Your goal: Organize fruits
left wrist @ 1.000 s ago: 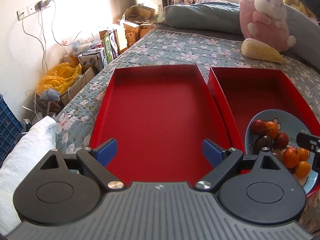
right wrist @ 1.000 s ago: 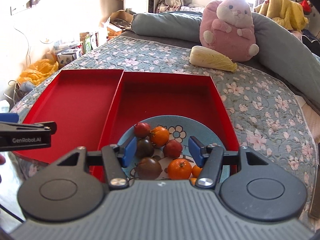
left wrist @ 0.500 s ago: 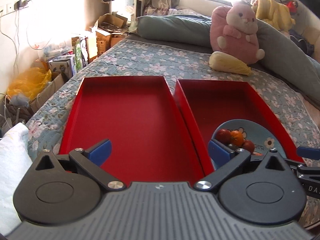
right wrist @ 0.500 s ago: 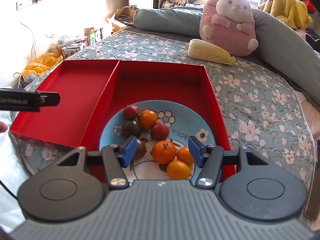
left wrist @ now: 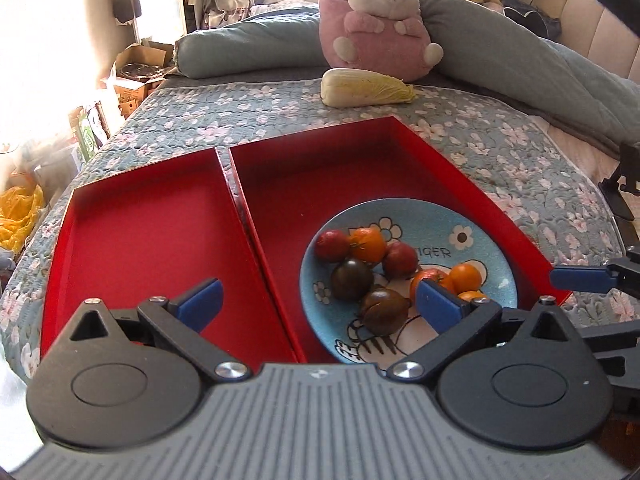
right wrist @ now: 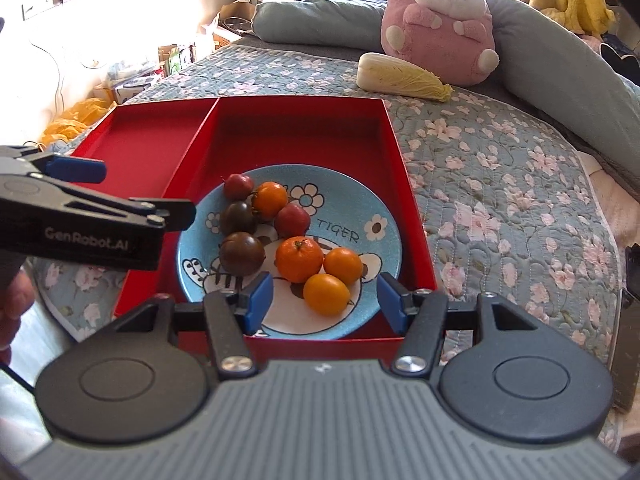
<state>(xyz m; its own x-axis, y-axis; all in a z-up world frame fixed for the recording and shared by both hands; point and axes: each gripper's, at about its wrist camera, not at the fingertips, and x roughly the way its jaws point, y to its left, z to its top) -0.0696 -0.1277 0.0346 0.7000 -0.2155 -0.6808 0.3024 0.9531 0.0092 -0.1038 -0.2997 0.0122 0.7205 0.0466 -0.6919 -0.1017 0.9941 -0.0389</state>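
Two red trays lie side by side, edges touching, on a flowered quilt [right wrist: 500, 184]. The left tray [left wrist: 140, 240] holds nothing; the right tray [left wrist: 360, 168] holds a blue plate [right wrist: 344, 208] printed with flowers and the word TIGER. On the plate lie the small fruits: a red one [right wrist: 238, 187] at the far edge, an orange one [right wrist: 271, 200] just beside it, a second red one [right wrist: 292, 221] near the middle, two dark brown ones [right wrist: 239, 217] [right wrist: 242, 253] on the left side, and, toward the near rim, a larger orange fruit with a green stem [right wrist: 299, 259] touching two smaller yellow-orange ones [right wrist: 343, 266] [right wrist: 327, 294]. The left gripper [left wrist: 318, 306] is spread wide, its jaws gripping nothing; one blue finger hangs over the left tray, the other over the plate. The right gripper [right wrist: 326, 301] stands partly open and likewise holds nothing, poised above the near rim of the plate with a yellow-orange fruit seen between its fingers. Part of a hand [right wrist: 14, 308] shows at the left edge of the right wrist view. Beyond the trays lie a cabbage [right wrist: 402, 77] and a pink plush rabbit [right wrist: 440, 20] against a grey-blue pillow [left wrist: 248, 48].
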